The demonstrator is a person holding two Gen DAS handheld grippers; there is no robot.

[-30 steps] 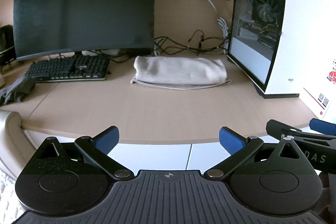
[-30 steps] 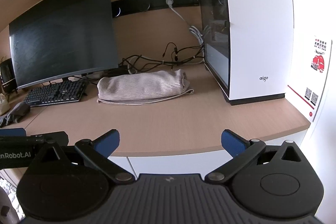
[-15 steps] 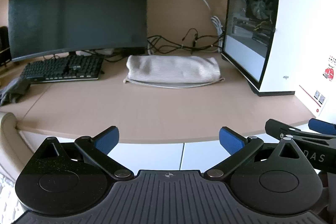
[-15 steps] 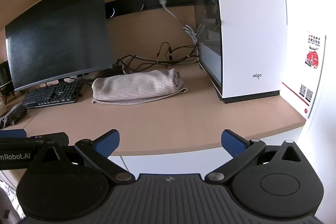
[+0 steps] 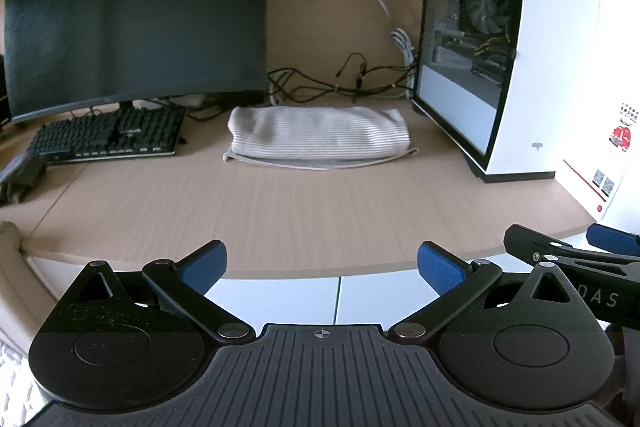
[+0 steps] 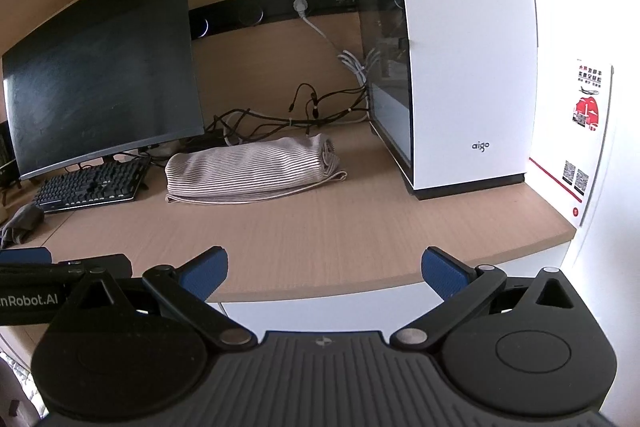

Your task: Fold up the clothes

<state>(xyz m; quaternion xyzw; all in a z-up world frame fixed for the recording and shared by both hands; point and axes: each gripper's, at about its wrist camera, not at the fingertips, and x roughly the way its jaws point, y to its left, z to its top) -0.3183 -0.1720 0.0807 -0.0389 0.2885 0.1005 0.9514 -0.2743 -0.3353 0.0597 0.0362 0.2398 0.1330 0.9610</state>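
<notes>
A folded beige-and-white striped garment (image 5: 320, 137) lies on the wooden desk (image 5: 312, 211) between the keyboard and the PC case; it also shows in the right wrist view (image 6: 252, 169). My left gripper (image 5: 320, 267) is open and empty, held off the desk's front edge, well short of the garment. My right gripper (image 6: 324, 269) is open and empty too, beside the left one, which shows at the left edge of the right wrist view (image 6: 60, 281). The right gripper shows at the right edge of the left wrist view (image 5: 576, 255).
A dark monitor (image 5: 136, 27) and black keyboard (image 5: 108, 137) stand at the back left. A white PC case (image 5: 504, 67) stands at the right, cables (image 5: 340, 83) behind the garment. A grey cloth (image 5: 20, 175) lies at the far left. White cabinet fronts (image 5: 340, 301) sit below the desk.
Both grippers have drifted slightly back and shifted view a little; the garment has not moved and both stay open.
</notes>
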